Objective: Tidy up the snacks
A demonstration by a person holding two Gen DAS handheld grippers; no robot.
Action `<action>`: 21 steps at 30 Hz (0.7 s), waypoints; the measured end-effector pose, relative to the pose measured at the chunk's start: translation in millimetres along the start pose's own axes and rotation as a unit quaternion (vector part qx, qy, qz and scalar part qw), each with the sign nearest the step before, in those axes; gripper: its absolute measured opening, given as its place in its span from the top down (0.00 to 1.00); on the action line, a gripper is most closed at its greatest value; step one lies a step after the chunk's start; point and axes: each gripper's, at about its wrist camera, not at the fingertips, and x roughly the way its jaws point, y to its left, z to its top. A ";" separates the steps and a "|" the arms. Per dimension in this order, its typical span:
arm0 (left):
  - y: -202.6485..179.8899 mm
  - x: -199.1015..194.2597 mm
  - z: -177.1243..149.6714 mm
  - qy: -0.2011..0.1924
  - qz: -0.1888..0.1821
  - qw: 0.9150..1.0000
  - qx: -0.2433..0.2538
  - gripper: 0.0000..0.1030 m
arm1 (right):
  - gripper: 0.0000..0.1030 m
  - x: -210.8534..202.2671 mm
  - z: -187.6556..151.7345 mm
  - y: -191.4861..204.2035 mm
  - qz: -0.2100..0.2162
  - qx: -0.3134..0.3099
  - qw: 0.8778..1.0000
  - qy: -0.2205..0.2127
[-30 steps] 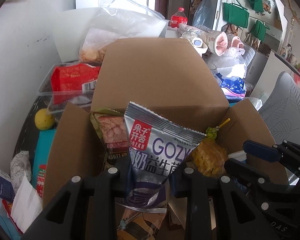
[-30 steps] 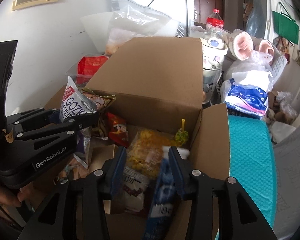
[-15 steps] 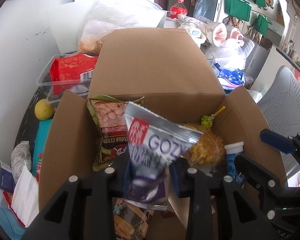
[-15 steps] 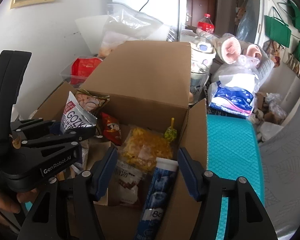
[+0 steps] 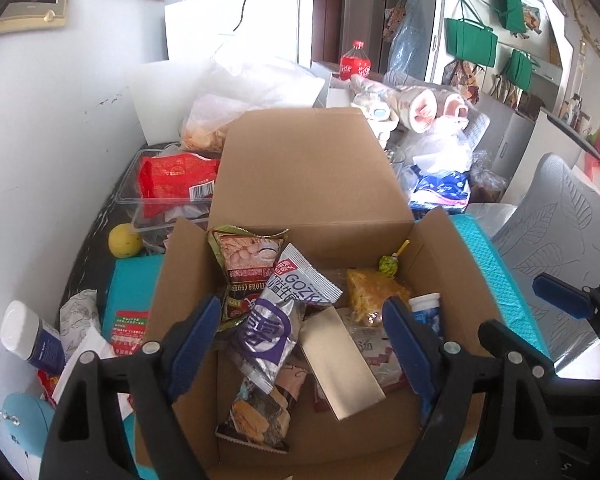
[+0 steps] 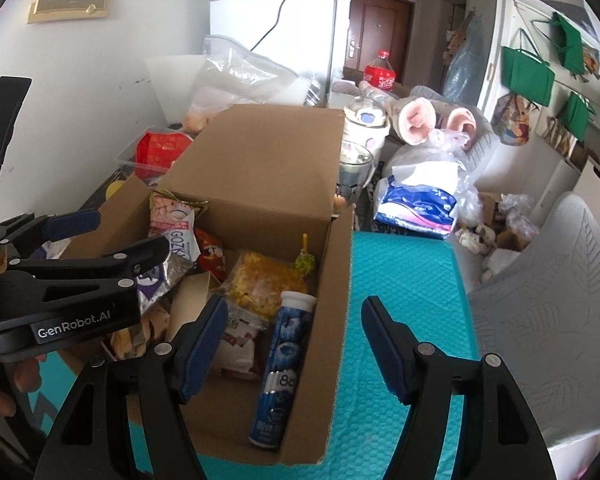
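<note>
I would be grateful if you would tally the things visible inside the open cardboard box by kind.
Soft packets: 6 (cereal bag, GOZK packet, biscuit packet, yellow snack bag, red-and-white packet, red crisp packet)
Tubes: 1 (blue tube)
Lollipops: 1 (green lollipop)
Cartons: 1 (gold carton)
Total: 9 visible in the cardboard box; any beneath are hidden.

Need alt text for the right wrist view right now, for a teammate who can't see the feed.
An open brown cardboard box of snacks sits on a teal padded mat, with a blue blueberry-print tube lying against its right wall beside a yellow snack bag. The right gripper is open above it; the left gripper is open at left.
</note>
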 end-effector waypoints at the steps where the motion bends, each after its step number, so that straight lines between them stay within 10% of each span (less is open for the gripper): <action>1: 0.1 -7.8 -0.6 -0.005 0.001 1.000 0.000 0.19 | 0.32 -6.5 -0.2 0.6 -0.001 0.000 1.000 -0.005; 21: -1.1 -165.7 -39.5 -0.104 -0.009 0.995 0.007 0.19 | 0.30 -157.0 -31.9 24.5 -0.022 0.003 0.991 -0.134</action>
